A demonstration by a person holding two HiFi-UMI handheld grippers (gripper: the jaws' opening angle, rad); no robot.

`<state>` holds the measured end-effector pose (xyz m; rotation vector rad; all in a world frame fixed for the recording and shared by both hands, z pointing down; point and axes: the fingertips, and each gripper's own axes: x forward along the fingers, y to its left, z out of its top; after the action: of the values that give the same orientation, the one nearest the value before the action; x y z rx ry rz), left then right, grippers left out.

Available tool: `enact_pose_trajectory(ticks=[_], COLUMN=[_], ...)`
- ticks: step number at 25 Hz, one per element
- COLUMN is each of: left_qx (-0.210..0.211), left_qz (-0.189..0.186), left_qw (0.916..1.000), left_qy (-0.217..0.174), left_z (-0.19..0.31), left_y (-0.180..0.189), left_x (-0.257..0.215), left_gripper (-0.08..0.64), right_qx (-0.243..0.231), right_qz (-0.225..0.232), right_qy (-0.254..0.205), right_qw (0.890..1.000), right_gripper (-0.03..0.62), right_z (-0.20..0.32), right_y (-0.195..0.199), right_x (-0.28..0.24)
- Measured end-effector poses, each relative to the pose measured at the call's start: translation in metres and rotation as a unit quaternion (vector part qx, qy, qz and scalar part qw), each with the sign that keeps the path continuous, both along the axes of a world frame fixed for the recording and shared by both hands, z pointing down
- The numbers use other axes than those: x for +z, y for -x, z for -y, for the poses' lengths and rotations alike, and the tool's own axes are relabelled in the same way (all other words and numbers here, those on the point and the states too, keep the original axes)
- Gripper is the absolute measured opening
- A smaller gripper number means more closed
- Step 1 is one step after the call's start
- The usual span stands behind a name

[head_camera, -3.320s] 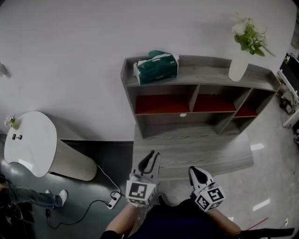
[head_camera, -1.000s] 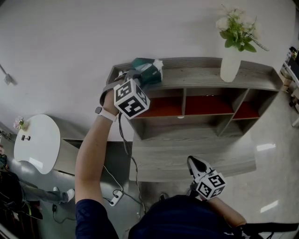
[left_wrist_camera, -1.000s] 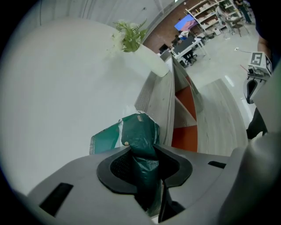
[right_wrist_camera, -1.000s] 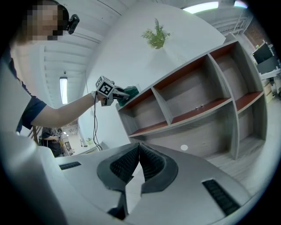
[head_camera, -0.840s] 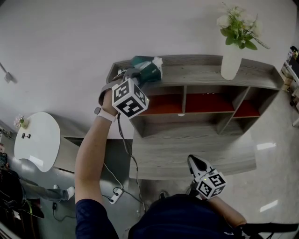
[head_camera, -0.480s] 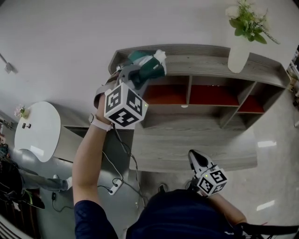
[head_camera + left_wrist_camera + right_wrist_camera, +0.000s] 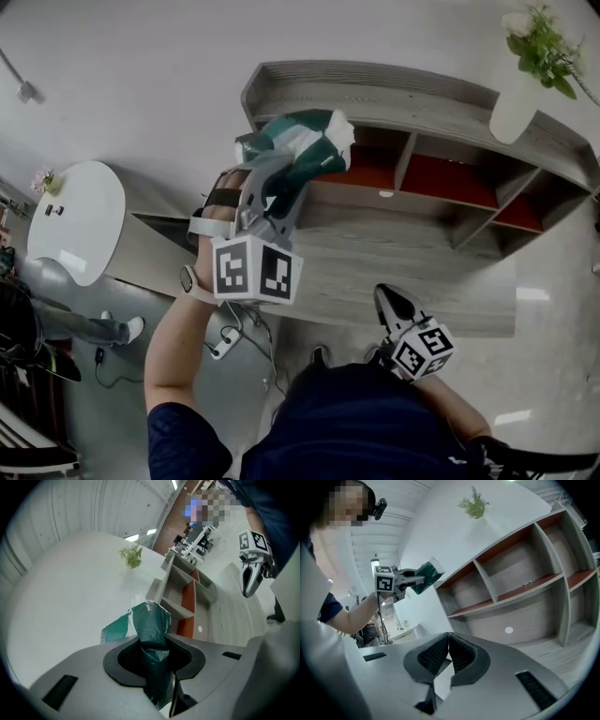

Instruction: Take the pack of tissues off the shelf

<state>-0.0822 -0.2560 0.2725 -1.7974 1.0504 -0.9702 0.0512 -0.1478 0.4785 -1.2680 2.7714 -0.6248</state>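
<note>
Tissue pack points lengthwise away from clamping left gripper.

A plain white wall stood behind a grey wooden shelf with red-backed compartments. A white vase of flowers stood on its top, at the right end. A round white table sat to the left. The glossy pale floor reflected lights, and a cable lay on its darker part
</note>
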Motion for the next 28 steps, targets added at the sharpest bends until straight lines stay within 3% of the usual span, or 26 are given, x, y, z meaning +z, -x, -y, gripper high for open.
enact_pose_trajectory(ticks=[3,12,21,28], left_qx=[-0.014,-0.035,-0.034,-0.036], left_qz=[0.01,-0.009,-0.028,-0.021], left_qw=[0.9998,0.9987,0.9955,0.9945], left_qy=[-0.006,0.036,0.083,0.096], left_z=[-0.006,-0.011,-0.008,-0.001], left_y=[0.008,0.021,0.018,0.02], left_x=[0.032,0.136,0.236,0.297], left_gripper=[0.124,0.124,0.124,0.126], right_qx=[-0.009,-0.006,0.046,0.073], right_qz=[-0.004,-0.027,-0.043,-0.049], right_qy=[0.001,0.003,0.017,0.025], right_qw=[1.0,1.0,0.998,0.996], right_gripper=[0.014,0.014,0.014,0.014], right_z=[0.002,0.004,0.001,-0.003], right_y=[0.007,0.008,-0.019,-0.025], right_x=[0.0,0.004,0.01,0.018])
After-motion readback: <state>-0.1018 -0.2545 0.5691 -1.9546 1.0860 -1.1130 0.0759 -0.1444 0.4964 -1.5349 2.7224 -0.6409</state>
